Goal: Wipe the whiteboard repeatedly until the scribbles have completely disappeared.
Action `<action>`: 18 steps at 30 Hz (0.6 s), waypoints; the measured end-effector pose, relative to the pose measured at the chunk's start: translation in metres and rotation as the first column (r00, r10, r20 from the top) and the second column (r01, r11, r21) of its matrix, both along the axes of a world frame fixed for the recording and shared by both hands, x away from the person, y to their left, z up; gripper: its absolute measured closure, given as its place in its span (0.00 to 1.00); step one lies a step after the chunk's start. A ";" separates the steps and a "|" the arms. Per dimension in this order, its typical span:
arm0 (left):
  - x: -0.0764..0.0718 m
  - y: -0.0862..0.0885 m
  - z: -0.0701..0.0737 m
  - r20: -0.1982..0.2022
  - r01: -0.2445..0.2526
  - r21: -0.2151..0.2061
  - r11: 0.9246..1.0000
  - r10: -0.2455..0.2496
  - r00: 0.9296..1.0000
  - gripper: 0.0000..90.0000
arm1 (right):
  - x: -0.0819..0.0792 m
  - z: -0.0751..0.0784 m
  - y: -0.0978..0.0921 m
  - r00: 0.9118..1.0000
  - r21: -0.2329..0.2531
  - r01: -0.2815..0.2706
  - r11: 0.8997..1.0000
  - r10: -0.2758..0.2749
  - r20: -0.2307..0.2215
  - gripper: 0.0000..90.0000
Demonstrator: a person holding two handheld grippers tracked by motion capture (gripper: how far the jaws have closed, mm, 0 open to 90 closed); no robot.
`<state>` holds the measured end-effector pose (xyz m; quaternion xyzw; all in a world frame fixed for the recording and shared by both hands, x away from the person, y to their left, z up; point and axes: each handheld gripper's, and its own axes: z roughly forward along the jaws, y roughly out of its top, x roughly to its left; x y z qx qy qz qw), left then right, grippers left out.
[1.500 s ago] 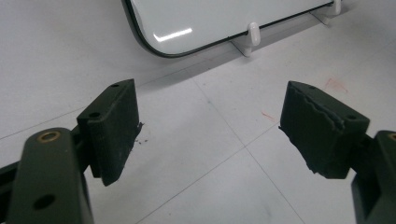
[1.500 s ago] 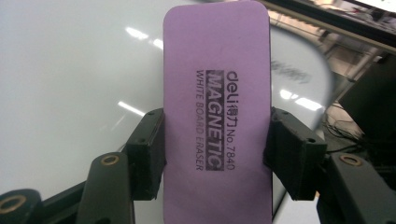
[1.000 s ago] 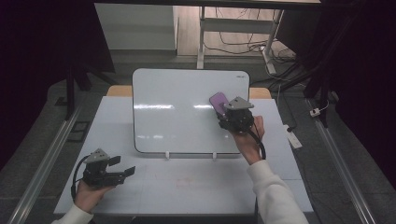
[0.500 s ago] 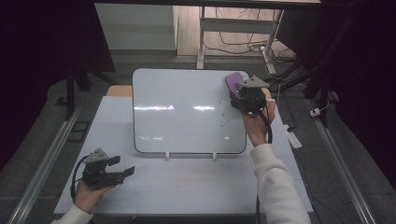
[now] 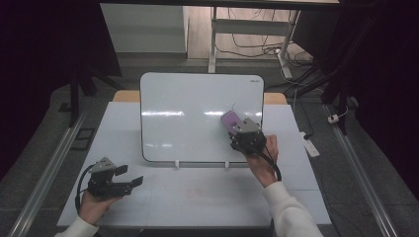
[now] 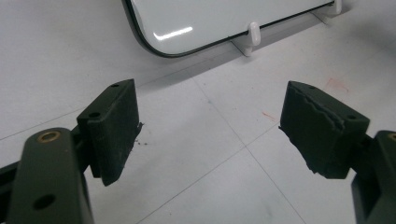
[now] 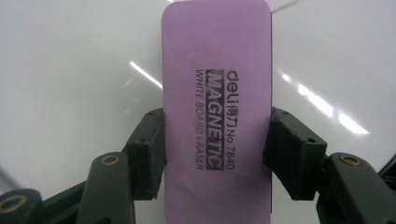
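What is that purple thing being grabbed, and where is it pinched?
The right hand-held gripper pinches a purple whiteboard eraser by its two long sides, near its lower half. The left hand-held gripper holds nothing.

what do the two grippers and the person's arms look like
Both the left gripper and the right gripper are matte black, with blocky jaw pads, brass-coloured pivot pins and a grey three-cornered plate on top. A black cable loops from each. The left pads look chipped. The person wears white long sleeves.
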<state>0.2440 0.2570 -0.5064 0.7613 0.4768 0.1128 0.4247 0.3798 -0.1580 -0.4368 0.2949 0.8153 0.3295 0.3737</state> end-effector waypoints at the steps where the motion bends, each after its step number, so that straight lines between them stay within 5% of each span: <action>1: 0.000 0.000 0.000 0.000 0.000 -0.001 1.000 0.000 1.000 0.23 | -0.002 -0.002 0.000 1.000 -0.005 -0.003 1.000 0.003 -0.001 0.46; 8: 0.000 0.000 0.000 -0.001 0.001 0.000 1.000 -0.001 1.000 0.23 | 0.000 0.000 -0.004 1.000 0.005 0.006 1.000 -0.006 -0.005 0.46; 18: 0.000 0.001 0.000 -0.001 -0.002 -0.003 1.000 0.002 1.000 0.23 | 0.037 0.044 -0.014 0.996 0.080 0.089 0.993 -0.091 0.015 0.46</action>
